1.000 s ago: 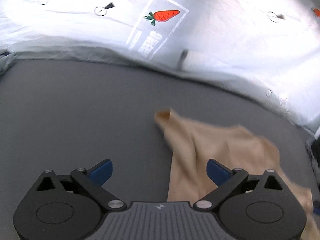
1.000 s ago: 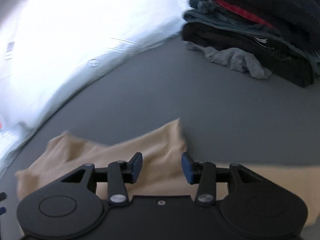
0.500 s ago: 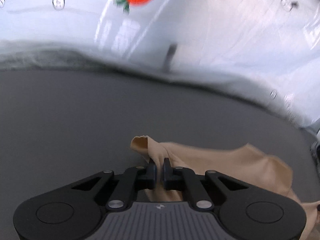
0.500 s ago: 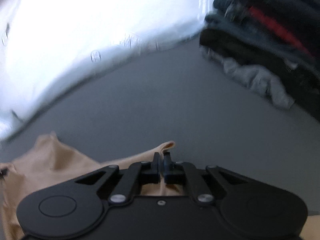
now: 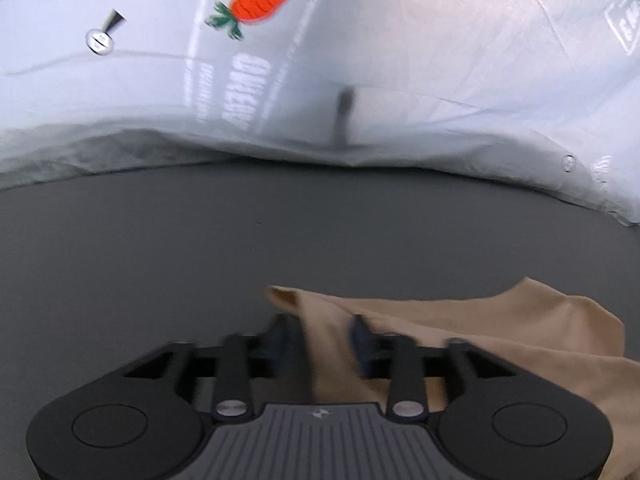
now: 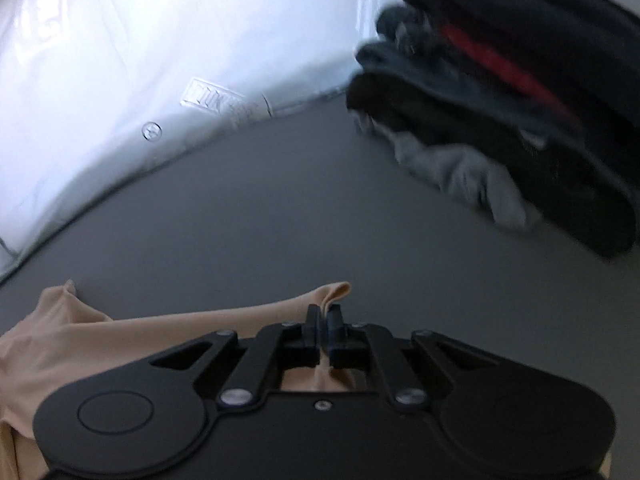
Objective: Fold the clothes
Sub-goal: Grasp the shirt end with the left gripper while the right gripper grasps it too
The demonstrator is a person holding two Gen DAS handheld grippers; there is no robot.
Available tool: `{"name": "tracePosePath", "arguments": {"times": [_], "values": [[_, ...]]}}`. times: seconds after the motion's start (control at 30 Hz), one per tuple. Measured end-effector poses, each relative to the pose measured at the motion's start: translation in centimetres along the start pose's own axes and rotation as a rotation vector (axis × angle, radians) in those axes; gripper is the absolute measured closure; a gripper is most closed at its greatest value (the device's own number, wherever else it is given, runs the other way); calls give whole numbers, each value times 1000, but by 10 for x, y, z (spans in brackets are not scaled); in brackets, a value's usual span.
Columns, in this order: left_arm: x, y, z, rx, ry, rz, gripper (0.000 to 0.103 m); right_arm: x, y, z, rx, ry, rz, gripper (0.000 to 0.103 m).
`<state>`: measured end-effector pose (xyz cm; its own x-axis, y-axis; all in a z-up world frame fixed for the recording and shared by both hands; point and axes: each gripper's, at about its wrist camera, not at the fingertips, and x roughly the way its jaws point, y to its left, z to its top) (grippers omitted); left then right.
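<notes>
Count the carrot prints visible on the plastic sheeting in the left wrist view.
1: a single orange carrot print sits on the white plastic sheeting, upper middle-left of the view, above the grey table. More could lie outside the view.

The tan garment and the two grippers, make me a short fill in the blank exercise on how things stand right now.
1. The right gripper is ____ on a corner of the tan garment.
2. The left gripper has its fingers ____, with tan cloth between them.
3. The printed vegetable on the white sheet is a ____.
4. The pile of dark clothes shows only in the ____ wrist view.

Missing words: shut; apart; carrot; right
</notes>
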<state>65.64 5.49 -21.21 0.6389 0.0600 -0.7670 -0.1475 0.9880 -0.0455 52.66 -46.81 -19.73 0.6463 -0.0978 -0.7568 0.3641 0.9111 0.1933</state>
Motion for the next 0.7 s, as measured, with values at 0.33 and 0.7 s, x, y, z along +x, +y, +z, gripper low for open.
{"name": "tracePosePath", "arguments": {"times": [0.33,0.7], "values": [[-67,1,-28,-64,16,2,21,9,-8,-7,17,58,63,62],[-136,0,-140,-242,230,-19,20,-14,-57,-50,662,25,472,97]]}}
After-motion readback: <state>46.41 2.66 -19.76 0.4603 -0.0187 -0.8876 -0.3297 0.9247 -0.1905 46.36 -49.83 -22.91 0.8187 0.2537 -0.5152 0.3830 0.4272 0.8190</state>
